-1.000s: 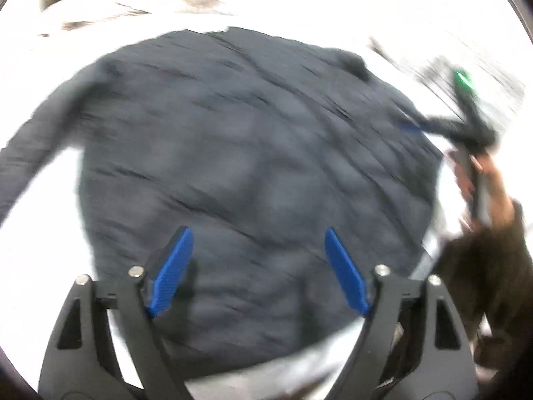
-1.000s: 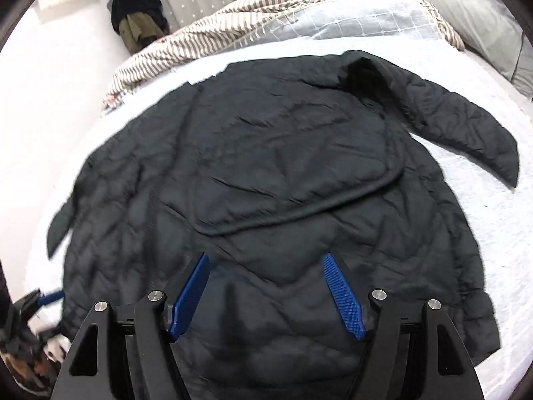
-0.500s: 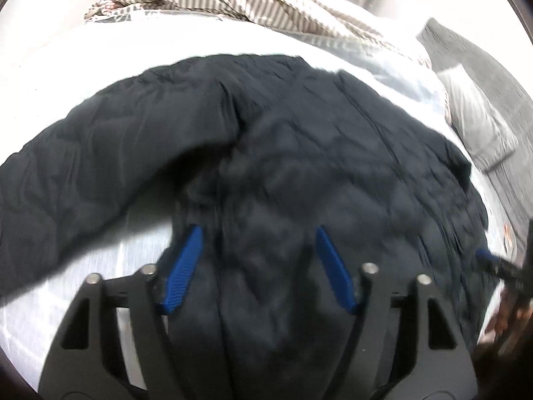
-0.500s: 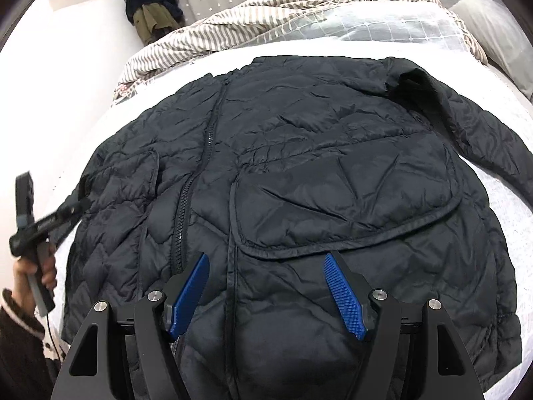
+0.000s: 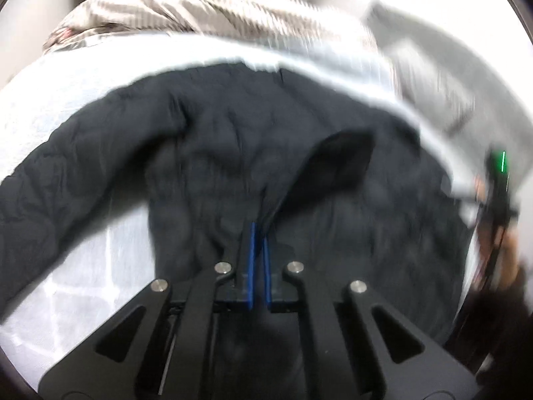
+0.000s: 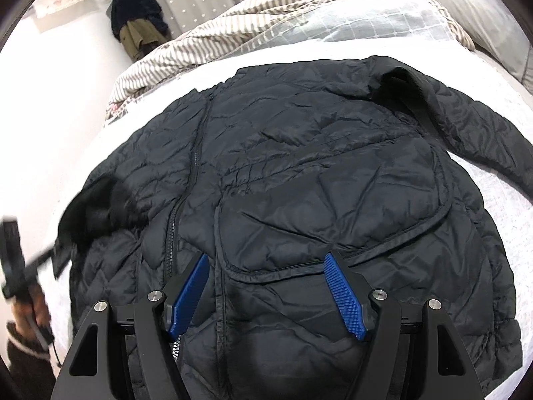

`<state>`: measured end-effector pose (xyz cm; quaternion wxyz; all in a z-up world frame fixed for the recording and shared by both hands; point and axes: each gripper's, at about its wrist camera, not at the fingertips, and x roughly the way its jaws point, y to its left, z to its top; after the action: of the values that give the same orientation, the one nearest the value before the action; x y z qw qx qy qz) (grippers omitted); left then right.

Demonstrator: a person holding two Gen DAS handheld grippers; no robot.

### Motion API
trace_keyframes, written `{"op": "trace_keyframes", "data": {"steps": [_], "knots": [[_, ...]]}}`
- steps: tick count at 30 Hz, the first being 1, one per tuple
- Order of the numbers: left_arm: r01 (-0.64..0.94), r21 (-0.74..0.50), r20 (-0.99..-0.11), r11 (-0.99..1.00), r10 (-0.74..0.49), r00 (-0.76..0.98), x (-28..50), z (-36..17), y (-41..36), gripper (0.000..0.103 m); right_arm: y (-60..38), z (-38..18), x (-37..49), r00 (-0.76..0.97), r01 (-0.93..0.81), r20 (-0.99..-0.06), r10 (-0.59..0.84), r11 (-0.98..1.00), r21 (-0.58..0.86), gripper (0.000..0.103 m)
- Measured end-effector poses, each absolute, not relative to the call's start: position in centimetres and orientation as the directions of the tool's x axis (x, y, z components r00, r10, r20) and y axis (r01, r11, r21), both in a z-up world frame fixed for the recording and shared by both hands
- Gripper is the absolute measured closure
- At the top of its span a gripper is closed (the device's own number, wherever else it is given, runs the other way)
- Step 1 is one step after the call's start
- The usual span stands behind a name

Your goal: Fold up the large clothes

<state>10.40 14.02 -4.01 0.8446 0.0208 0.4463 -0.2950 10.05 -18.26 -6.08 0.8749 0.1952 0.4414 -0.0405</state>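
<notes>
A large black quilted jacket lies spread front-up on a white bed, zipper running down its left half, one sleeve stretched right. In the blurred left wrist view the jacket fills the middle, its other sleeve reaching left. My left gripper is shut on a fold of the jacket's edge, lifted above the body. It also shows at the left of the right wrist view. My right gripper is open above the jacket's lower front, holding nothing.
A striped duvet is bunched at the bed's far end, with a grey pillow at the right. Dark clothes hang by the curtain. White sheet shows around the jacket.
My left gripper has closed on the jacket's edge and lifted a fold of it. The right gripper has stayed open, drifting slightly over the jacket's lower front.
</notes>
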Motion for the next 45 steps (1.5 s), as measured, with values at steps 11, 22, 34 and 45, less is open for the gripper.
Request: {"op": "trace_keyframes", "data": {"steps": [11,22,34,45], "knots": [[0.601,-0.218,-0.734,0.769,-0.535,0.418,7.5,-0.1,14.9,0.053,-17.0,-6.1,10.6,0.609,0.23,-0.786,0.107,0.924,0.304,0.03],[0.522,-0.226,-0.84,0.822,-0.436,0.324,10.2,-7.0,9.9,0.053,-15.4,-7.9,13.0,0.575,0.216,-0.815,0.071,0.948,0.235,0.03],[-0.094,-0.09,-0.746,0.992,-0.005,0.666,10.2,-2.3,30.9,0.022,-13.4,-6.8,11.7,0.593,0.14,-0.799,0.103,0.964,0.228,0.03],[-0.461,-0.194,-0.782,0.866,0.148,0.606,15.6,-9.7,40.3,0.027,-13.5,-7.8,12.4,0.581,0.183,-0.813,0.036,0.968,0.174,0.03]]}}
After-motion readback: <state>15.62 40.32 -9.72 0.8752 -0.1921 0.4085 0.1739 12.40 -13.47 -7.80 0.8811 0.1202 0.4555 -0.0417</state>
